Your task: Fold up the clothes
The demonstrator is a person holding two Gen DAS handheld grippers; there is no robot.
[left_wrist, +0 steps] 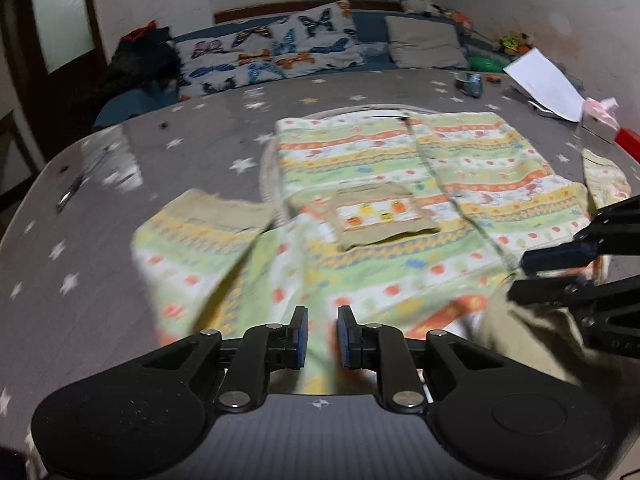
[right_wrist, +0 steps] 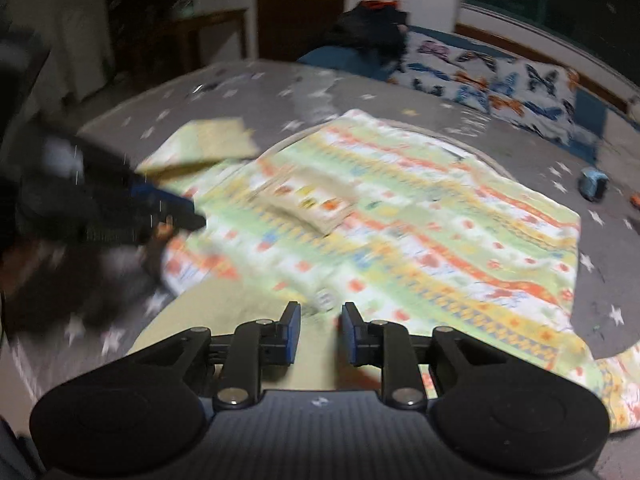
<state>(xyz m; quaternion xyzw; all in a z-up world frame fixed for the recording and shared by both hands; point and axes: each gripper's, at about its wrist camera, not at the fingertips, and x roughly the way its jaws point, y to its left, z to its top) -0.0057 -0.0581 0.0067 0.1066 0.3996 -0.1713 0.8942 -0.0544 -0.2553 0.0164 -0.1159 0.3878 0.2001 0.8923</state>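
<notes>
A striped child's garment (left_wrist: 384,200) in green, yellow, orange and white with a beige chest pocket (left_wrist: 380,216) lies flat on a grey star-patterned table (left_wrist: 80,260). It also shows in the right wrist view (right_wrist: 400,232). My left gripper (left_wrist: 322,332) hovers over its near hem with the jaws slightly apart and nothing between them. My right gripper (right_wrist: 318,332) is also slightly open over the near hem and beige lining. Each gripper shows at the edge of the other's view: the right one (left_wrist: 560,276), the left one (right_wrist: 176,216). Both views are motion-blurred.
A butterfly-print pillow (left_wrist: 272,52) and a beige cushion (left_wrist: 428,44) lie on a bench behind the table. A white sheet of paper (left_wrist: 544,80), a small blue object (left_wrist: 470,82) and a red box (left_wrist: 628,140) sit at the table's far right.
</notes>
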